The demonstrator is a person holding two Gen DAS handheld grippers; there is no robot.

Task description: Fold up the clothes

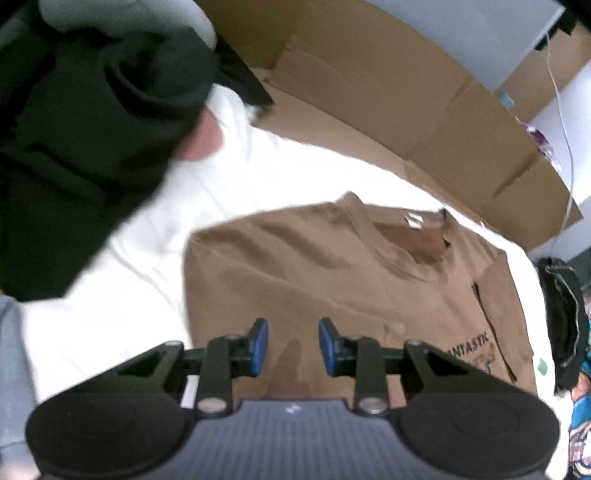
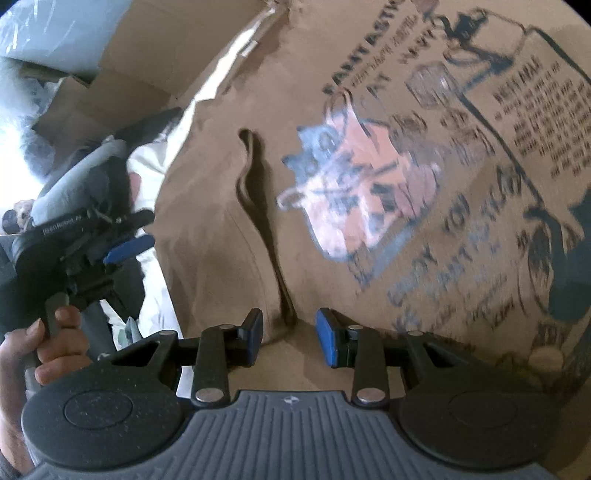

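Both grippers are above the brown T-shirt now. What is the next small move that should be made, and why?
Probably lower the right gripper onto the raised fold ridge just ahead of it and close. Its jaws stand open with nothing between them, and the brown T-shirt lies flat on the white sheet, half folded. The left gripper is also open and empty.

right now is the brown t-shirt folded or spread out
Partly folded: the brown t-shirt lies flat on the white sheet, collar up, with one side turned in, leaving a raised fold edge beside the print.

white sheet [image 1: 110,325] – cardboard [image 1: 369,110], pale wall [image 1: 461,33]
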